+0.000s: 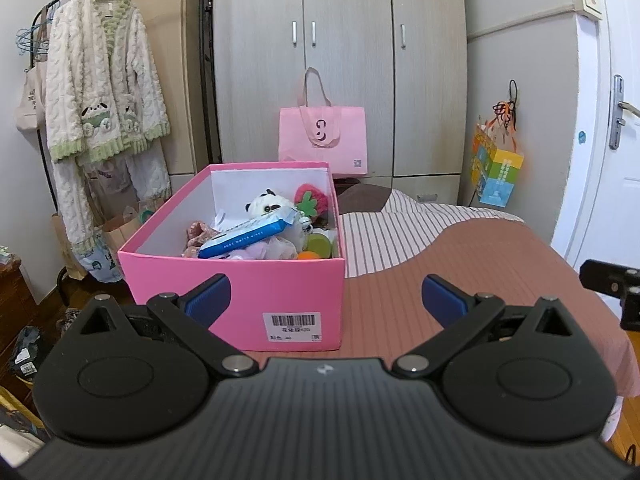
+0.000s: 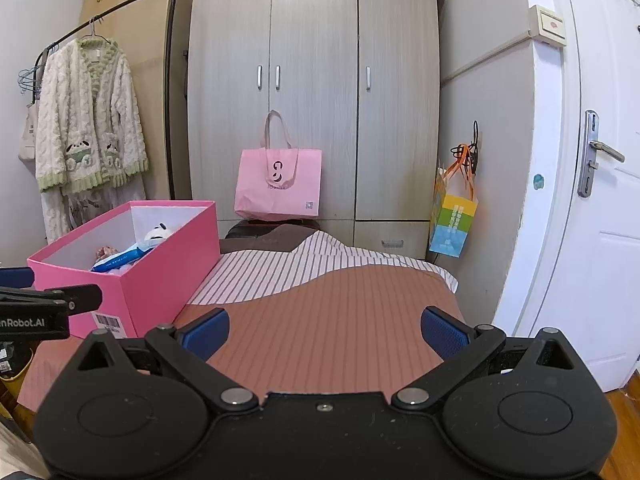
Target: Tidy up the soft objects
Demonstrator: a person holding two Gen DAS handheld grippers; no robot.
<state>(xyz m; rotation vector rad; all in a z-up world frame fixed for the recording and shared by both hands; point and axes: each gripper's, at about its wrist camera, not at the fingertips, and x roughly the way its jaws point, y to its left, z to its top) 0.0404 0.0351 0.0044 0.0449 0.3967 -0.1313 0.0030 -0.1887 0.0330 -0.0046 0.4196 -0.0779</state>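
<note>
A pink box (image 1: 276, 284) stands on the left of the striped bed (image 1: 460, 264). It holds a panda plush (image 1: 266, 203), a strawberry plush (image 1: 311, 199), a blue wipes pack (image 1: 248, 236), a pink cloth and other small items. My left gripper (image 1: 326, 300) is open and empty just in front of the box's near wall. My right gripper (image 2: 325, 332) is open and empty over the bare bedspread (image 2: 340, 312), to the right of the box (image 2: 160, 264). The left gripper's body (image 2: 36, 312) shows at the right wrist view's left edge.
A wardrobe (image 1: 340, 60) stands behind the bed with a pink bag (image 1: 324, 140) in front of it. A clothes rack with a fluffy robe (image 1: 100, 80) is at the left. A colourful bag (image 1: 496, 172) hangs beside a white door (image 2: 592, 184) at the right.
</note>
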